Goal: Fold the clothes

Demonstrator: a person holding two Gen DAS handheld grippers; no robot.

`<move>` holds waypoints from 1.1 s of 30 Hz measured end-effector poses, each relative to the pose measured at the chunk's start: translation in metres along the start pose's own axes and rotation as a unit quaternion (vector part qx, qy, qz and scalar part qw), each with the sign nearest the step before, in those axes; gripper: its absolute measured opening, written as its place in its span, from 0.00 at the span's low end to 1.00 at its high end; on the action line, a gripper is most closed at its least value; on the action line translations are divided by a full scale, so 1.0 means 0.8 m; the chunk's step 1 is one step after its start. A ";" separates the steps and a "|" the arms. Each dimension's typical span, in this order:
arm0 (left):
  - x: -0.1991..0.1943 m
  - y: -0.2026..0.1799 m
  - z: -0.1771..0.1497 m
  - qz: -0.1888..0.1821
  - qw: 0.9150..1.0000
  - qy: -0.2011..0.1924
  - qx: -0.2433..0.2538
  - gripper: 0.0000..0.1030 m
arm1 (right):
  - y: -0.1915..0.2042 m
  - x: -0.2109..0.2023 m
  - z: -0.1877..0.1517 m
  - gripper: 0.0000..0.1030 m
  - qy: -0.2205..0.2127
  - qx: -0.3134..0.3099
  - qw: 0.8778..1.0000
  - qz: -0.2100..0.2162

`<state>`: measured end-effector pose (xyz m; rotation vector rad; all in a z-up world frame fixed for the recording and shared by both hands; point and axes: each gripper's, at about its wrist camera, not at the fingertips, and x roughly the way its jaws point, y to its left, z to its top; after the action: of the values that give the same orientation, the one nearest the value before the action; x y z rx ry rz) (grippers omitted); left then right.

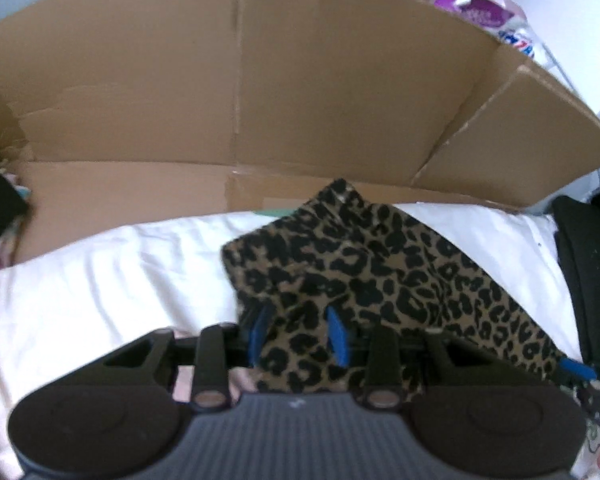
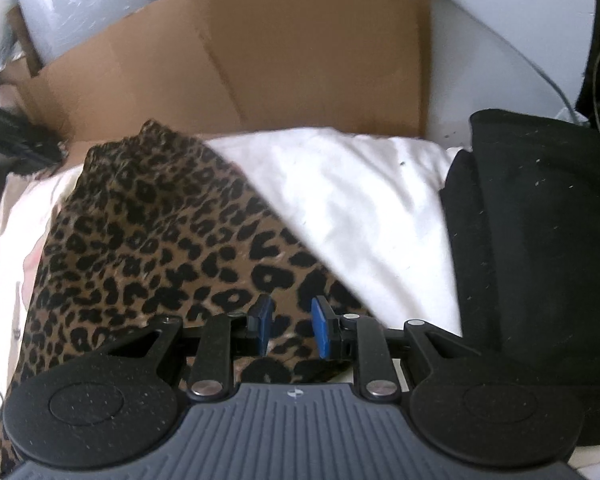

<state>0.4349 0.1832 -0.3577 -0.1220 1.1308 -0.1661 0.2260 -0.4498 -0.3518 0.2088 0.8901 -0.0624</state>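
The leopard-print garment [image 1: 380,280] was clamped by both the left tongs [image 1: 300,336] and right tongs [image 2: 292,330]; black clothing [image 2: 540,240] was shown fully only by the right wrist view.

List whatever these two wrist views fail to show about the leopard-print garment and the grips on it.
- Leopard-print garment: near edge hidden behind the gripper body in both wrist views, so its type is unclear.
- Left gripper: fabric bunches between the blue pads; left view, blurred.
- Right gripper: fabric fills the gap; pad contact unclear.
- Black folded cloth: cut by the right view's edge.
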 end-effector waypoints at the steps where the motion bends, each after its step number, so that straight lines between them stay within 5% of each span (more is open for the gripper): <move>1: 0.006 -0.004 0.002 -0.005 1.000 -0.005 -0.005 0.31 | 0.000 0.002 -0.002 0.28 0.005 -0.001 1.000 -0.003; 7: 0.031 -0.034 0.020 -0.033 0.999 -0.019 -0.012 0.30 | -0.014 0.017 -0.010 0.28 0.029 0.023 0.999 -0.017; 10: 0.056 -0.051 0.022 0.006 1.000 0.002 0.022 0.29 | -0.012 0.019 -0.011 0.28 0.031 0.021 0.999 -0.021; 14: 0.089 -0.050 0.020 0.035 0.999 0.023 0.027 0.05 | -0.009 0.021 -0.010 0.28 0.034 0.011 0.999 -0.027; 20: 0.085 -0.054 0.027 0.058 0.998 0.036 0.014 0.03 | -0.011 0.024 -0.008 0.27 0.036 0.004 0.998 -0.051; 22: 0.072 -0.059 0.029 0.054 0.998 0.037 0.015 0.06 | -0.014 0.024 -0.006 0.27 0.036 0.006 0.997 -0.073; 25: 0.047 -0.055 0.024 0.027 0.999 0.027 -0.006 0.35 | -0.028 0.020 -0.003 0.29 0.041 0.026 0.995 -0.083; 33: -0.001 -0.051 -0.025 0.017 1.000 0.017 0.009 0.34 | -0.024 0.009 -0.006 0.30 0.030 -0.008 0.995 -0.091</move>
<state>0.4136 0.1433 -0.3579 -0.0851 1.1649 -0.1488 0.2238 -0.4674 -0.3632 0.1153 0.9684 -0.2186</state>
